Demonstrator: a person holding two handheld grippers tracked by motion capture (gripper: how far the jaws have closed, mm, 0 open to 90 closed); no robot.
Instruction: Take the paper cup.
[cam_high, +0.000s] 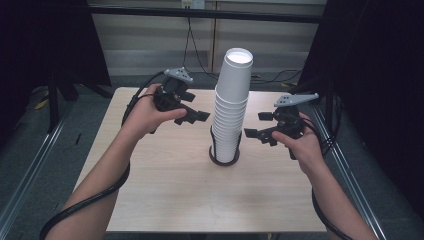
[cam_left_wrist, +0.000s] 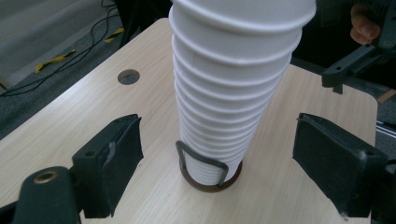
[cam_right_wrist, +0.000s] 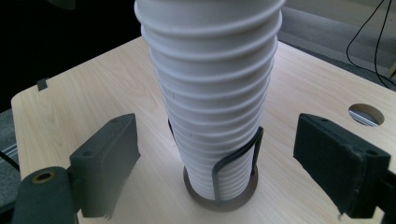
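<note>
Both tools, left (cam_high: 200, 117) & right (cam_high: 253, 126), jaws wide apart, gripping nothing, flank cup stack (cam_high: 231, 107).

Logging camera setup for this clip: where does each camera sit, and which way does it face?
High view: above the person's side, facing forward and down on the table; forearms, left gripper and right gripper show.
Left gripper view: rides that gripper, facing the stack of cups; its open jaws show.
Right gripper view: faces the same stack from the opposite side; its open jaws show.
Shared: stack and its holder.
</note>
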